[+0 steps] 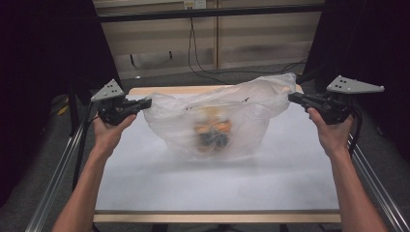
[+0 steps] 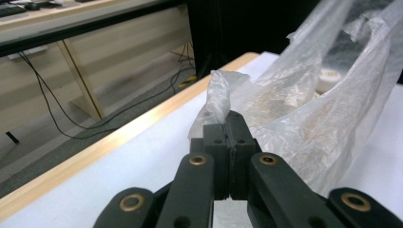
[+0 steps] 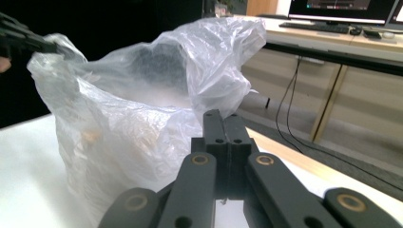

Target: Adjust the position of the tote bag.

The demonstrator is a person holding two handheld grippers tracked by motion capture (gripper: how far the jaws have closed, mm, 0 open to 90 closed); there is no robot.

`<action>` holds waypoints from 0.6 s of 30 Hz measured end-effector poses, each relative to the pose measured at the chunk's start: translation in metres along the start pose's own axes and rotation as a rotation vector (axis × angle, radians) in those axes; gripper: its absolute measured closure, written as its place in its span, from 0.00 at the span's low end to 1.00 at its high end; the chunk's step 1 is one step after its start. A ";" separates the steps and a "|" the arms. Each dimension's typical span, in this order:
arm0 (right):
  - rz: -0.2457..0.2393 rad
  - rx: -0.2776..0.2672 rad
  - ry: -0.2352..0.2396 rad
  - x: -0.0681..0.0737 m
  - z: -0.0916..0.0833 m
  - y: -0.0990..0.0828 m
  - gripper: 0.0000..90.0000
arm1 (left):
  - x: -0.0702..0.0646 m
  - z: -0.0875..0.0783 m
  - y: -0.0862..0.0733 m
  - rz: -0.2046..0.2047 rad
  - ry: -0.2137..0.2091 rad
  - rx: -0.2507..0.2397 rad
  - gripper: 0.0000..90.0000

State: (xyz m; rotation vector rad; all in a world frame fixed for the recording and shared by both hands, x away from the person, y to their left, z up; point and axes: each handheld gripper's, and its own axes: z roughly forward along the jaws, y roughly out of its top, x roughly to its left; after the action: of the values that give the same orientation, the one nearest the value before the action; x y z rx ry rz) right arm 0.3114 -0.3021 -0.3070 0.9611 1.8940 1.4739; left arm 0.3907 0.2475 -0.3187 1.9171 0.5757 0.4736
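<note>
A clear plastic bag is stretched between both grippers above the white tabletop, its bottom resting on the surface. Blurred orange and dark items lie inside it. My left gripper is shut on the bag's left rim; in the left gripper view the film bunches out above the closed jaw tips. My right gripper is shut on the bag's right rim, its jaws pressed together against the bag. The left gripper holds the far corner in the right gripper view.
The table has a wooden far edge and metal rails along both sides. Black cables run over the floor behind it. A desk with a keyboard and monitor stands off to the right. Dark curtains flank the table.
</note>
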 end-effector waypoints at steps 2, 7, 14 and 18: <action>0.003 0.012 0.001 0.000 0.001 -0.005 1.00 | -0.003 0.003 -0.005 0.004 -0.004 0.018 1.00; 0.015 0.043 0.000 -0.002 0.005 -0.019 1.00 | -0.008 0.012 -0.019 -0.012 -0.029 0.039 1.00; 0.034 0.094 -0.023 -0.009 0.009 -0.033 1.00 | -0.005 0.025 -0.034 -0.026 -0.010 0.072 1.00; 0.051 0.120 -0.029 -0.014 0.016 -0.041 1.00 | -0.005 0.031 -0.040 -0.017 -0.003 0.108 1.00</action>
State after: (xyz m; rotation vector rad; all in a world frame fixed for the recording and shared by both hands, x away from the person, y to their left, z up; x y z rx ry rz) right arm 0.3238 -0.3103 -0.3510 1.0872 1.9688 1.3810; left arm 0.3972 0.2365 -0.3676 2.0131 0.6261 0.4361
